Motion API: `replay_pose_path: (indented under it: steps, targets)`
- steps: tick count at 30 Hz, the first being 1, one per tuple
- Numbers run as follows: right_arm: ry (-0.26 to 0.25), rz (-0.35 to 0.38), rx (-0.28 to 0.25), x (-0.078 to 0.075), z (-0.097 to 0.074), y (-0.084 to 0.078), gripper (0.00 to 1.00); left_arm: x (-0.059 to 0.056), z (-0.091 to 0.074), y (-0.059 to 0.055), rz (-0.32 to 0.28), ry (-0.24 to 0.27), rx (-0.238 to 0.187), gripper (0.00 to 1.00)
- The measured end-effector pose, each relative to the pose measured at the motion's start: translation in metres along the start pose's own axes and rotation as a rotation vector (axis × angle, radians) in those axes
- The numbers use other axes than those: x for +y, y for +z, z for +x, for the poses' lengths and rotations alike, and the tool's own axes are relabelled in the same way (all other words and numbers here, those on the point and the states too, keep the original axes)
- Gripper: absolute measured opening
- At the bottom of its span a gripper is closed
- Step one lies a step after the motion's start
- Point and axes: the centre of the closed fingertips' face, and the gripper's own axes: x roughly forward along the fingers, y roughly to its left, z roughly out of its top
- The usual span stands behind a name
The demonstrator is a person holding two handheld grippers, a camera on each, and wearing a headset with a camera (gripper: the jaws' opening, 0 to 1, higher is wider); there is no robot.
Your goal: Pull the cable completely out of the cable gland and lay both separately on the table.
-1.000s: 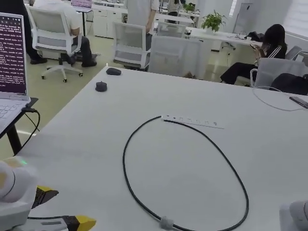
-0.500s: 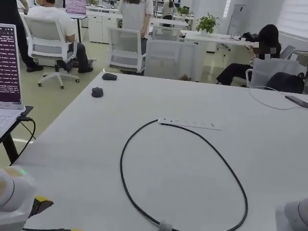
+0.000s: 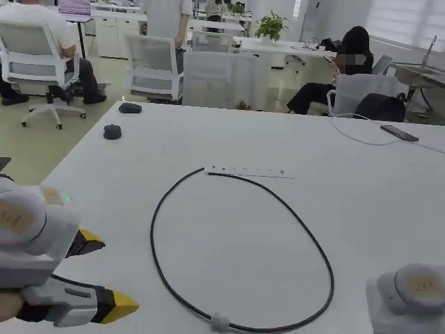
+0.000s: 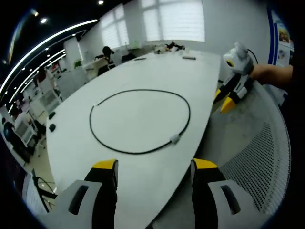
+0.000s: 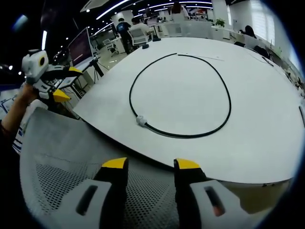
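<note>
A black cable [image 3: 156, 216] lies in a wide loop on the white table [image 3: 361, 202]. The small grey cable gland [image 3: 220, 321] sits on the cable at the near side of the loop. The far end of the cable reaches a white power strip [image 3: 247, 171]. My left gripper [image 3: 110, 273] hovers open at the table's near left edge, apart from the cable. In the left gripper view the gland [image 4: 175, 139] lies ahead of the open jaws. My right gripper [image 5: 145, 164] is open and held back over a mesh chair, with the gland [image 5: 141, 120] ahead of it.
Two dark computer mice [image 3: 112, 131] lie at the far left of the table. A phone [image 3: 399, 133] with a white cord is at the far right. A mesh chair back [image 5: 71, 157] stands between the grippers and the table edge. Office chairs and people are beyond the table.
The head camera has panned right and down. The left gripper now shows higher and fuller at the lower left. The cable and gland have not moved.
</note>
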Motion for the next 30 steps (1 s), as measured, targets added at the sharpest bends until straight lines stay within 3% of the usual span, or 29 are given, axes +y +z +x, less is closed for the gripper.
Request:
replay_pose_path:
  steps: [3,5,8,10,11,12,14,16,18,21,22,25,27,30]
  targets:
    - [0.007,0.013,0.005,0.001,0.000,-0.001,0.39,-0.016,0.023,0.009,0.078,-0.101,0.028,0.56]
    - [0.007,0.019,0.006,0.000,0.001,-0.001,0.39,-0.025,0.041,0.013,0.117,-0.162,0.051,0.60]
    - [0.006,0.028,0.009,0.000,0.001,-0.002,0.39,-0.029,0.064,0.013,0.206,-0.201,0.095,0.60]
    - [0.004,0.039,0.010,-0.001,0.001,-0.003,0.39,-0.041,0.079,0.023,0.254,-0.276,0.053,0.61]
    - [0.003,0.041,0.010,-0.001,0.001,-0.003,0.40,-0.048,0.087,0.024,0.231,-0.326,0.056,0.59]
    - [0.001,0.043,0.010,-0.002,0.001,-0.003,0.40,-0.051,0.091,0.021,0.207,-0.348,0.092,0.56]
    - [-0.003,0.047,0.011,-0.003,0.001,-0.003,0.40,-0.056,0.107,0.027,0.271,-0.389,0.070,0.49]
    - [-0.004,0.048,0.011,-0.003,0.001,-0.003,0.40,-0.063,0.122,0.024,0.314,-0.429,0.096,0.50]
    - [-0.004,0.050,0.012,-0.003,0.001,-0.003,0.40,-0.067,0.138,0.019,0.318,-0.463,0.129,0.50]
    - [0.005,0.050,0.009,-0.002,0.001,-0.002,0.40,-0.066,0.158,0.011,0.332,-0.479,0.168,0.46]
    - [0.013,0.059,0.011,-0.001,0.001,-0.002,0.40,-0.066,0.165,0.005,0.348,-0.483,0.199,0.45]
    - [0.010,0.063,0.011,-0.002,0.001,-0.003,0.40,-0.064,0.181,-0.004,0.408,-0.485,0.213,0.42]
    - [0.009,0.065,0.014,-0.002,0.001,-0.003,0.40,-0.060,0.186,-0.012,0.393,-0.483,0.247,0.38]
    - [0.011,0.065,0.014,-0.001,0.001,-0.003,0.40,-0.058,0.188,-0.012,0.390,-0.482,0.233,0.31]
